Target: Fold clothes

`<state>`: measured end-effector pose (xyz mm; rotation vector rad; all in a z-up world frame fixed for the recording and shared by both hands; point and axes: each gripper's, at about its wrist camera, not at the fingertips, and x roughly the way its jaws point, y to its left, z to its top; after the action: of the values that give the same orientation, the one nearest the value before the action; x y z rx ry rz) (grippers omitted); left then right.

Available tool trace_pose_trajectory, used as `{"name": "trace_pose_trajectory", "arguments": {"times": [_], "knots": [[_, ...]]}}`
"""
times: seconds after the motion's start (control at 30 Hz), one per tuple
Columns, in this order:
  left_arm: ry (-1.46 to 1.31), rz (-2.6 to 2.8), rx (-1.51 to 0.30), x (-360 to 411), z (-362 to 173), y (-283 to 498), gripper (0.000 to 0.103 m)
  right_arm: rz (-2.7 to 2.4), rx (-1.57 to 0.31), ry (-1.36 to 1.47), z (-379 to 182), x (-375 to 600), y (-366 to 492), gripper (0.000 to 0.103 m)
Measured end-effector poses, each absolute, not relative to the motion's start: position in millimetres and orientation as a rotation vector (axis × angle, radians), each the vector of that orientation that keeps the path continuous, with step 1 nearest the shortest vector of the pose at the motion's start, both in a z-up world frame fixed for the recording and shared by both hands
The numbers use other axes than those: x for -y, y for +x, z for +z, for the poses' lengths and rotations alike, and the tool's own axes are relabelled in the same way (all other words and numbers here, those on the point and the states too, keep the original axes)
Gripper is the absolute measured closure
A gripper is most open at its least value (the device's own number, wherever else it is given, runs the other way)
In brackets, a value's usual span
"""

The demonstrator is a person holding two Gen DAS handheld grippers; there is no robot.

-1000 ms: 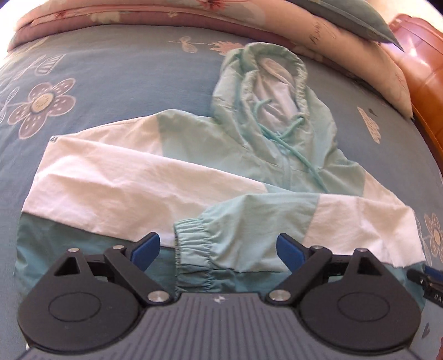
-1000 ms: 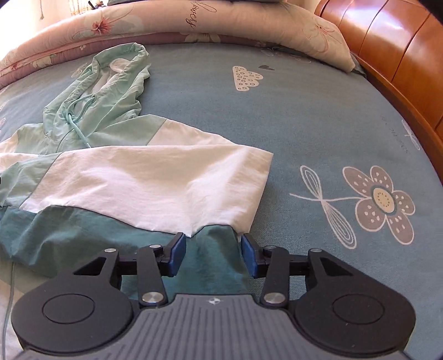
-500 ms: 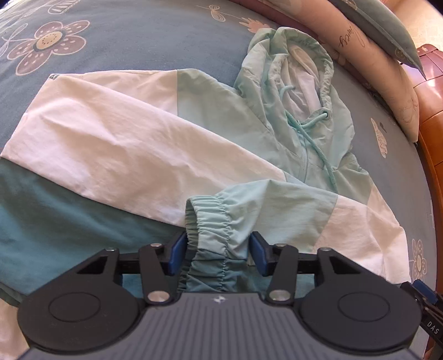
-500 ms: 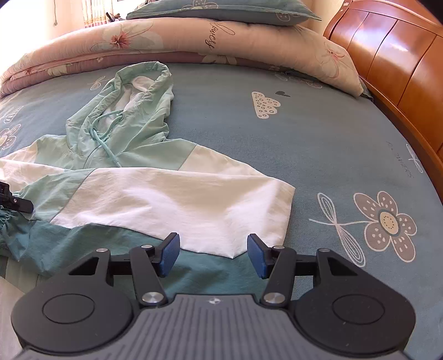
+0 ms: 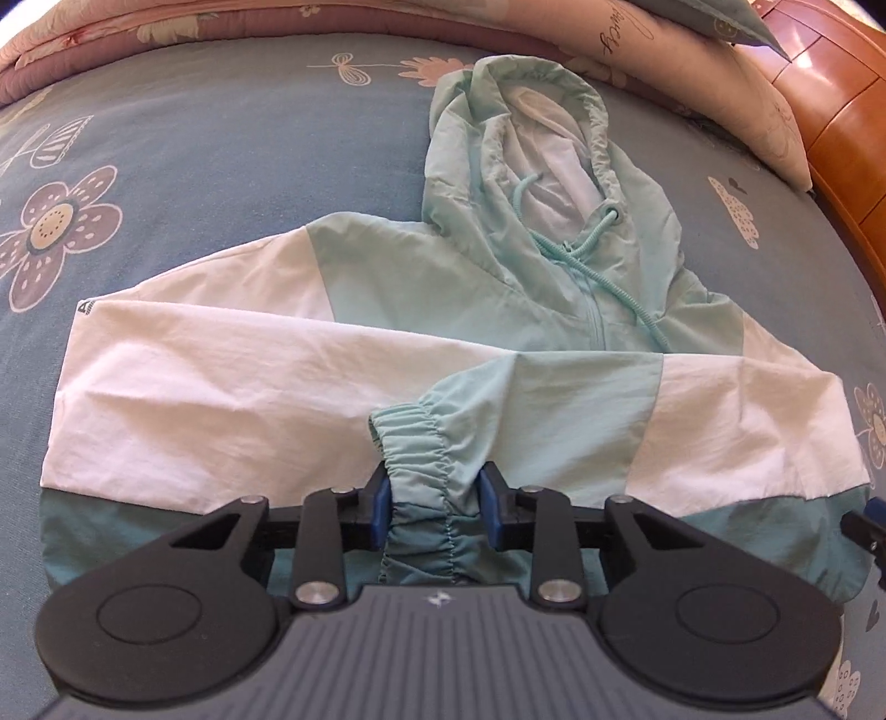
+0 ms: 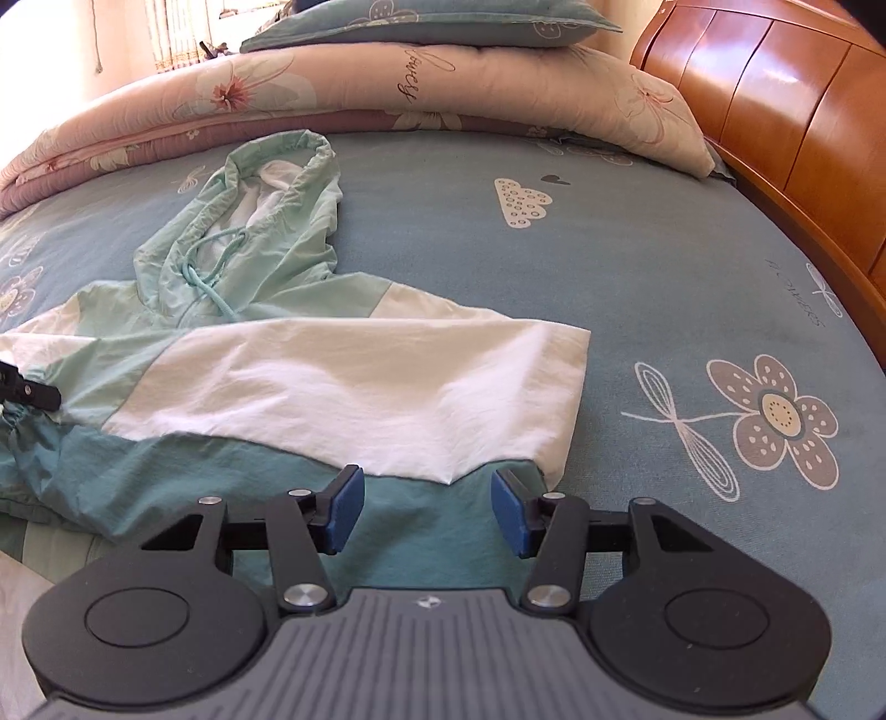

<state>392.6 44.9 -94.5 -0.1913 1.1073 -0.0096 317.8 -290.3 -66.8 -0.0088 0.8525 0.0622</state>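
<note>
A mint, white and teal hooded jacket [image 5: 277, 387] lies flat on the bed, hood [image 5: 531, 138] away from me, with both sleeves folded across the body. My left gripper [image 5: 436, 495] is closing, its blue pads pressing the gathered elastic cuff [image 5: 426, 443] of the mint sleeve. In the right wrist view the jacket [image 6: 360, 382] spreads to the left. My right gripper [image 6: 427, 512] hovers over the teal hem at the jacket's right corner. Its jaws are narrowing slightly but stand apart, with fabric below them and nothing pinched.
The blue flowered bed sheet [image 6: 609, 249] stretches bare to the right of the jacket. A folded pink quilt [image 6: 332, 94] with a teal pillow [image 6: 432, 22] on it lies along the far side. A wooden headboard [image 6: 775, 111] borders the right.
The left jaws went from wide apart to pressed on the sleeve cuff. The right jaws widened and drew back a little from the teal hem.
</note>
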Motion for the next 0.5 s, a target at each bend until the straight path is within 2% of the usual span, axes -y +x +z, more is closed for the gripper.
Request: {"name": "trace_pose_trajectory", "arguments": {"times": [0.13, 0.27, 0.5], "knots": [[-0.188, 0.007, -1.114, -43.4, -100.8, 393.9, 0.073, 0.037, -0.858, 0.02, -70.8, 300.9, 332.8, 0.047], [-0.177, 0.016, -1.13, -40.3, -102.2, 398.6, 0.072, -0.027, -0.997, 0.058, -121.6, 315.6, 351.9, 0.048], [-0.181, 0.02, -1.144, -41.3, -96.9, 399.0, 0.068, -0.023, -0.897, 0.098, -82.9, 317.8, 325.4, 0.048]]}}
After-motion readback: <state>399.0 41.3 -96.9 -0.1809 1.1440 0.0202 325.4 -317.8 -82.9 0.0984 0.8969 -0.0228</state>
